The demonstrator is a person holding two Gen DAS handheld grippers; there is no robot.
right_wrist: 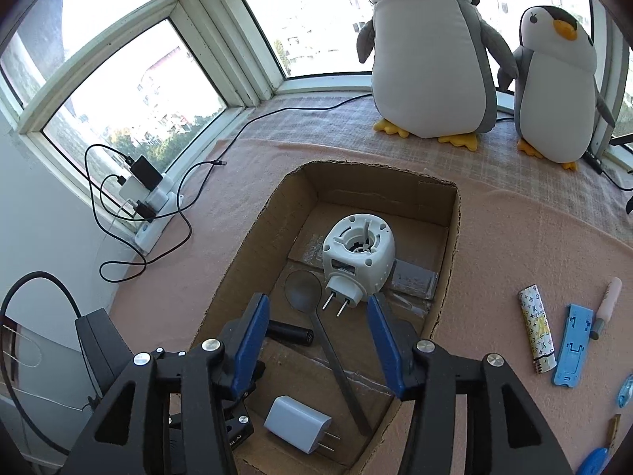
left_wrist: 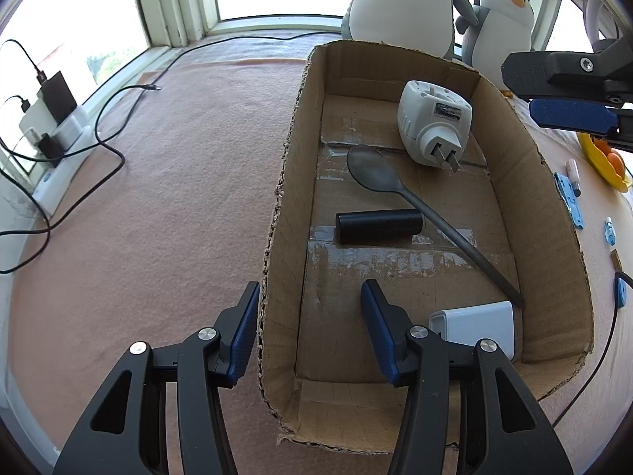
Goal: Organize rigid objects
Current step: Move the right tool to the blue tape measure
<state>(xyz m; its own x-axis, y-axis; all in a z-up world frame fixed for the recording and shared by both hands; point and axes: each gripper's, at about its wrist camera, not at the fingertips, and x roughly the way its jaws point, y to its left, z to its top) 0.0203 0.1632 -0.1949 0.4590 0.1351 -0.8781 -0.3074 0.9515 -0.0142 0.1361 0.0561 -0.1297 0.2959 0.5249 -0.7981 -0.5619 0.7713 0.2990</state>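
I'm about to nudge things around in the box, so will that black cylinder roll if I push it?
Probably. The black cylinder lies on its side on the cardboard box floor, smooth and round. The spoon handle touching one end might check it. It looks rigid.

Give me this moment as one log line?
left gripper: open, astride box wall | right gripper: open, above box | cardboard box: plug-in device, spoon, black cylinder, charger

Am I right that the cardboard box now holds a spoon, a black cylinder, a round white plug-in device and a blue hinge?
Not quite. The blue hinge lies outside the cardboard box, on the cloth to its right, as the right wrist view shows. The fourth item inside is a small white charger. The spoon, black cylinder and round white plug-in device are in the box.
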